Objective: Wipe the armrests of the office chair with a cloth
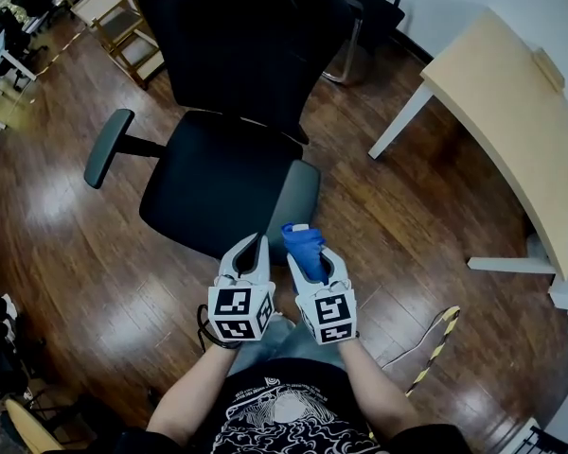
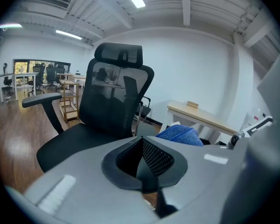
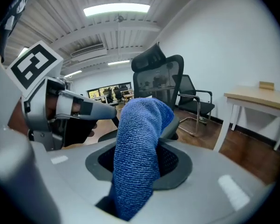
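Filling the middle of the head view, the black office chair (image 1: 222, 168) stands on a wooden floor (image 1: 66, 253), its mesh backrest toward 12 o'clock and its seat facing the person at 6 o'clock. A pale wooden table (image 1: 511, 121) stands well apart at 3 o'clock of the chair. One armrest (image 1: 108, 147) juts out at 9 o'clock of the seat, its long pad running roughly 1 to 7 o'clock. The other armrest (image 1: 294, 199) lies at 4 o'clock of the seat, its pad running about 12 to 6.

Both tools are held side by side at 6 o'clock of that nearer armrest. The left gripper (image 1: 255, 244) has its jaws pressed together with nothing between them. The right gripper (image 1: 314, 258) pinches the cloth (image 1: 303, 244).

The cloth is bright blue with a nubby, towel-like pile, bunched into one thick strip. Its long axis runs out of the jaws toward 12 o'clock in the head view, ending just short of the nearer armrest's near end. In the right gripper view it rises upright from between the pads, and its rounded top curls over toward 2 o'clock.
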A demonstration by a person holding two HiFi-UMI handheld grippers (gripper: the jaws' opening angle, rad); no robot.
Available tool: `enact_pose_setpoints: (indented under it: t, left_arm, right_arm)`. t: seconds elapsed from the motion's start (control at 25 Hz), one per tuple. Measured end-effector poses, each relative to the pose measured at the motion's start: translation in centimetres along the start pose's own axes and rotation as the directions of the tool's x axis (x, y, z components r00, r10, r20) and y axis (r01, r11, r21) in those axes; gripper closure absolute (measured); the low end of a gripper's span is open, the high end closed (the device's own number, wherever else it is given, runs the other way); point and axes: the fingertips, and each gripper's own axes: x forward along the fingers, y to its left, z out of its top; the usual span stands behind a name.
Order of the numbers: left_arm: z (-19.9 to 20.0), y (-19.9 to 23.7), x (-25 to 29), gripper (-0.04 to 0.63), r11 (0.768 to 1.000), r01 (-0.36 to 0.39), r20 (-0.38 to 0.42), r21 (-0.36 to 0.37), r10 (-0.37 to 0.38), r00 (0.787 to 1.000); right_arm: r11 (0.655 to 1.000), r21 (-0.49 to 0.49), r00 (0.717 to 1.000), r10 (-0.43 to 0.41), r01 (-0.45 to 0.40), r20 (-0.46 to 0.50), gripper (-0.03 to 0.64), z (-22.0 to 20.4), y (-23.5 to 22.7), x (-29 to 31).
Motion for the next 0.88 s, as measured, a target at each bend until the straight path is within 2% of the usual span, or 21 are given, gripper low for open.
enact_pose_setpoints:
  t: [0.32,0.88]
  left_arm:
    - [1.2,-0.2,2.1,0.591,1.000,-0.027,-0.004,-0.001,0.027,1.000]
    - [3.9,-1.0,6.7,0.591,0.996,-0.081,-0.007,-0.027,0.081,0.997]
  right_arm:
    - [0.998,0.068,1.000,-0.003,0.003,-0.007,0.469,0.8,-3.3,2.1]
    - [0.998,0.061,1.000,0.008,-0.007,-0.026,0.469,3.5,-9.8,5.6]
